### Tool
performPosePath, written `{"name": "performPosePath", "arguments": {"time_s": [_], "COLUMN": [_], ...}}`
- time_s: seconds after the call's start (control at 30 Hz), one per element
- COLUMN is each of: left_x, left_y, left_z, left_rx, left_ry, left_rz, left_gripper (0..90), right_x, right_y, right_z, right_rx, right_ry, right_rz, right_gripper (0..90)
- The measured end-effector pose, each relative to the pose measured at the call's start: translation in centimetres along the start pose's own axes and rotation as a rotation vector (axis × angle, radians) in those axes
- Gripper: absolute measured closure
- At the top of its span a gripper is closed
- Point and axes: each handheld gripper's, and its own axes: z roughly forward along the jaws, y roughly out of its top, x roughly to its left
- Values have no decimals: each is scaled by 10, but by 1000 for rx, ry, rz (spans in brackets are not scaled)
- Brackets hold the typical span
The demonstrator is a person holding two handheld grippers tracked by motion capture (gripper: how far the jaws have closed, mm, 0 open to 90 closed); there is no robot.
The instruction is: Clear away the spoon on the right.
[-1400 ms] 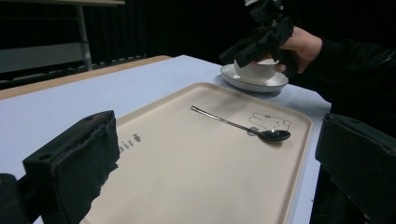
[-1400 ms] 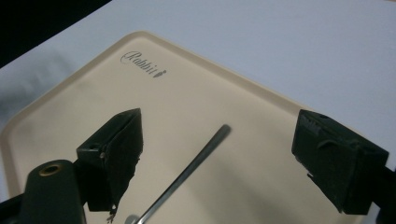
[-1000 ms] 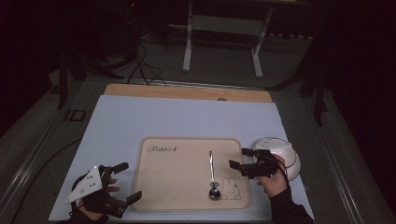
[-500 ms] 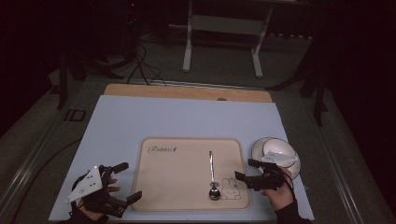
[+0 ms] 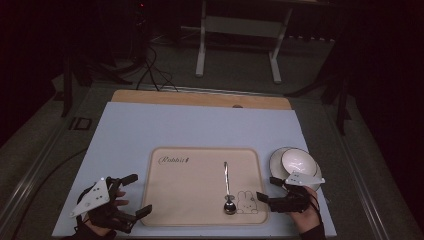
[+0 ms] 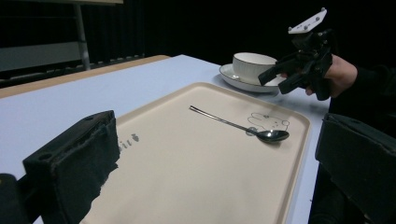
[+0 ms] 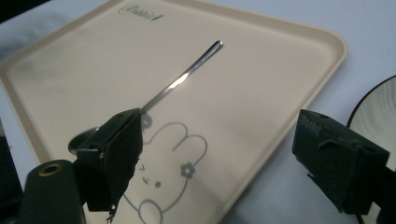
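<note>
A metal spoon [image 5: 227, 187] lies on a beige tray [image 5: 190, 200] printed with a rabbit, its bowl end toward me. To the tray's right stands a white bowl [image 5: 297, 161] on a saucer [image 5: 275, 159]. My right gripper [image 5: 266, 188] hovers open over the tray's near right corner, just right of the spoon's bowl end. In the right gripper view the spoon [image 7: 182, 79] runs up from behind the left jaw. My left gripper [image 5: 138, 194] rests open at the tray's near left edge, empty. The left gripper view shows the spoon [image 6: 243, 127], the bowl [image 6: 252, 65] and the right gripper [image 6: 280, 77].
The tray sits on a pale blue mat [image 5: 200, 125] over a wooden table [image 5: 200, 97]. Beyond the table's far edge are a white stand [image 5: 237, 30] and cables [image 5: 150, 70] on the dark floor.
My right gripper has drawn back from the bowl toward me and leftward, to the tray's near right corner. The left gripper has stayed put.
</note>
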Motion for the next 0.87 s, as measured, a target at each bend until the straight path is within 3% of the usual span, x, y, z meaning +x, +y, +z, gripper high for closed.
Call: {"name": "performPosePath", "arguments": {"time_s": [0.27,0.87], "left_x": [0,0], "left_y": [0,0], "left_z": [0,-1], "left_rx": [0,3], "left_ry": [-3,-4], "left_rz": [-2,-3], "left_gripper": [0,0], "right_x": [-3,-3], "right_y": [-3,-3], "right_z": [3,6], "right_rx": [-13,-3], "right_ry": [23,-1], "right_rz": [-10,-13], "right_gripper": [159,160]}}
